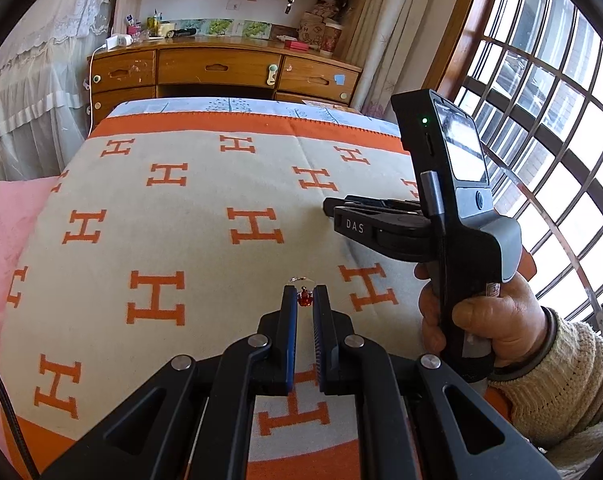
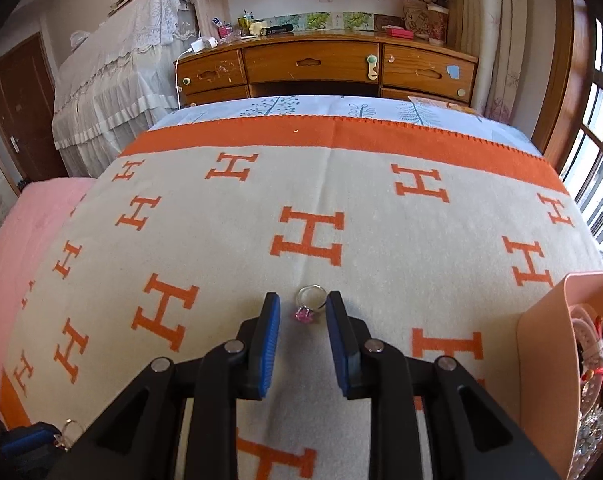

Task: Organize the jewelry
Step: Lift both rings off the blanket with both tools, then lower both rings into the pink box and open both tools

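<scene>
My left gripper [image 1: 304, 292] is shut on a silver ring with a red stone [image 1: 304, 299], held just above the blanket. The same ring [image 2: 67, 435] shows at the lower left of the right wrist view. A silver ring with a pink stone [image 2: 304, 315] lies on the blanket between the fingers of my right gripper [image 2: 303, 300]. Those jaws stand apart; the left pad is clear of the ring and the right pad is at its edge. A hand [image 1: 481, 320] holds the right gripper [image 1: 329, 208] to the right of the left one. A pink jewelry box [image 2: 549, 340] stands at the right.
A cream blanket with orange H marks [image 1: 161, 220] covers the bed. A pink sheet [image 1: 5, 240] lies at its left side. Beyond the bed stands a wooden dresser [image 1: 221, 66] with small items on top. A barred window [image 1: 541, 120] runs along the right.
</scene>
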